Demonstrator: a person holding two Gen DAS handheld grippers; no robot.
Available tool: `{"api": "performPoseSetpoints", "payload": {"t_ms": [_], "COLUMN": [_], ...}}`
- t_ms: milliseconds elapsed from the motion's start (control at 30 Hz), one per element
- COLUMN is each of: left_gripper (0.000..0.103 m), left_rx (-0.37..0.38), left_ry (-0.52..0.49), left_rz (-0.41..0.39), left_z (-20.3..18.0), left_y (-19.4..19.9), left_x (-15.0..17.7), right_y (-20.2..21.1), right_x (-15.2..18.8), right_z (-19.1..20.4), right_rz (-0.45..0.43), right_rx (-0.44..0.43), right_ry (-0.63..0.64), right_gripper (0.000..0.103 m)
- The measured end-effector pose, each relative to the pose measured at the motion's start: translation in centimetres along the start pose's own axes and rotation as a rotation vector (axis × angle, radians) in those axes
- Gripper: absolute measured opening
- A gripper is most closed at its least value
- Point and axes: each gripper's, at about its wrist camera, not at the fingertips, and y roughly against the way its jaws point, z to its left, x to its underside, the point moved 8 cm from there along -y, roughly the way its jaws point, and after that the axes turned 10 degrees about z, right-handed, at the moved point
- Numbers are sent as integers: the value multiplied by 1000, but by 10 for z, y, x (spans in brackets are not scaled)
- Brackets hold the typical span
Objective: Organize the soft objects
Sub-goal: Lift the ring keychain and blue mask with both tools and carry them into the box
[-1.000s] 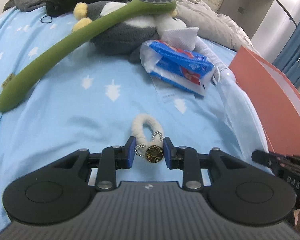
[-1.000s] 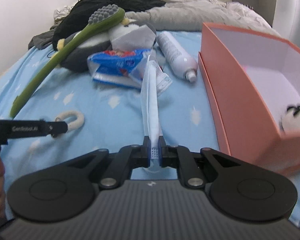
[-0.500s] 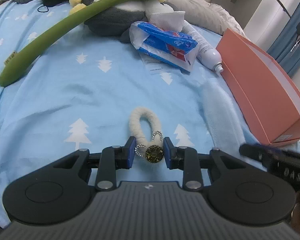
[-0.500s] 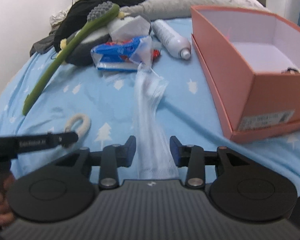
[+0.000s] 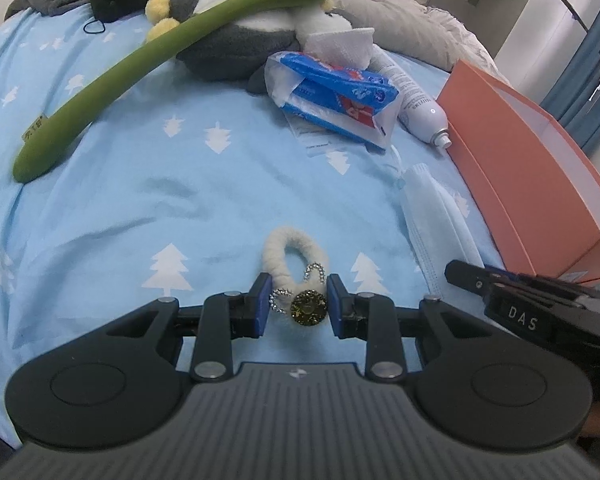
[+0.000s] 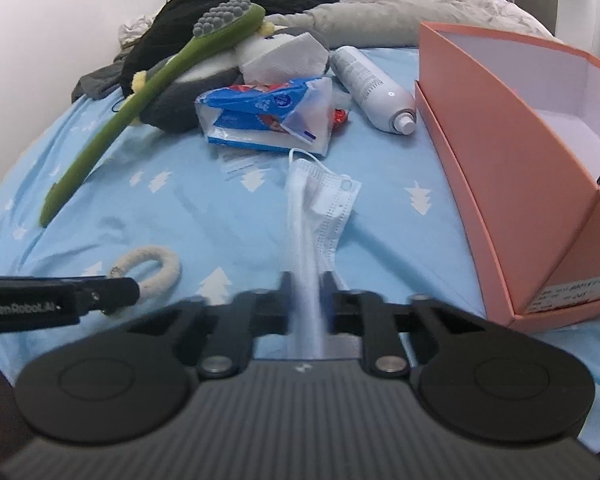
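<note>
My left gripper (image 5: 298, 306) is shut on a cream fuzzy hair tie (image 5: 290, 258) at its gold charm; the loop lies on the blue bedsheet (image 5: 140, 184). The hair tie also shows in the right wrist view (image 6: 152, 266), with the left gripper's finger (image 6: 100, 294) beside it. My right gripper (image 6: 305, 300) is blurred and closing around the near end of a white-blue face mask (image 6: 320, 204) that lies on the sheet. The mask also shows in the left wrist view (image 5: 432, 216).
An open orange box (image 6: 500, 160) stands at the right. Behind lie a blue tissue pack (image 6: 268, 116), a white spray can (image 6: 372, 88), a grey plush penguin (image 5: 236, 44), a long green brush (image 5: 148, 64) and dark clothes (image 6: 220, 4).
My right gripper let go of the mask, which dropped flat onto the sheet, and now its jaws narrow on the mask again. My left gripper keeps its hold on the hair tie.
</note>
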Motion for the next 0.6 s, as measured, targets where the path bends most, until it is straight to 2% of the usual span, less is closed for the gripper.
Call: {"api": "performPoseSetpoints", "payload": {"t_ms": [67, 233, 600], "left_gripper": [34, 34, 34], "left_rx": [-15, 20, 51], "left_ry": [-13, 21, -83], "left_rz": [-2, 23, -83], "left_z": [-3, -7, -47], "left_y": [0, 2, 49], "left_x": [-2, -8, -39], "right_y": [-1, 14, 76], "right_x": [2, 6, -18], "right_z": [1, 1, -7], "right_rz": [5, -21, -140], "right_rx": [-18, -10, -17], "right_ry": [-3, -3, -41], "right_gripper": [7, 6, 6]}}
